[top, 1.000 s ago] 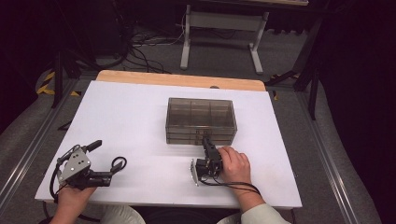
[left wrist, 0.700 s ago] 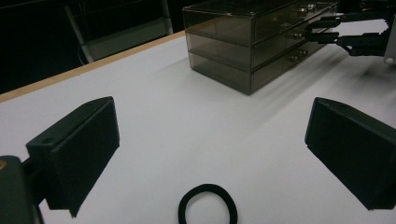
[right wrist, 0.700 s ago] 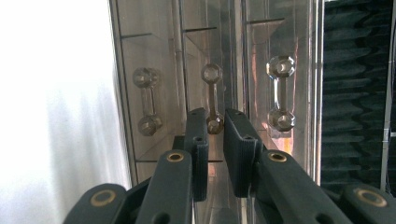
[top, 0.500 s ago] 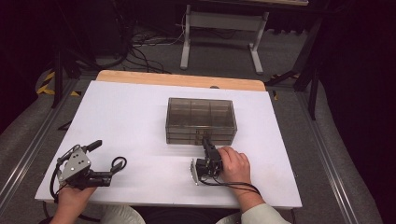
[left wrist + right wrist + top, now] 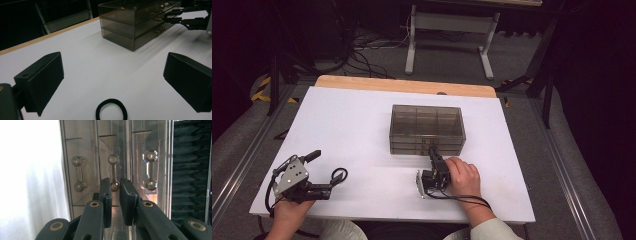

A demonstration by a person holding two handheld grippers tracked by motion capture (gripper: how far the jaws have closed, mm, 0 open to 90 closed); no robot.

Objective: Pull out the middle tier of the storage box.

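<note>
Nothing has shifted since a second ago except my right gripper (image 5: 115, 185), whose jaws have just drawn narrower around the middle handle (image 5: 114, 173) of one smoky drawer box (image 5: 427, 129); contact I cannot tell. Three handles show on its front. My left gripper (image 5: 112, 82) rests wide open, well left of the box, over one black hair tie (image 5: 111, 109). One white table (image 5: 357, 125) carries everything.
</note>
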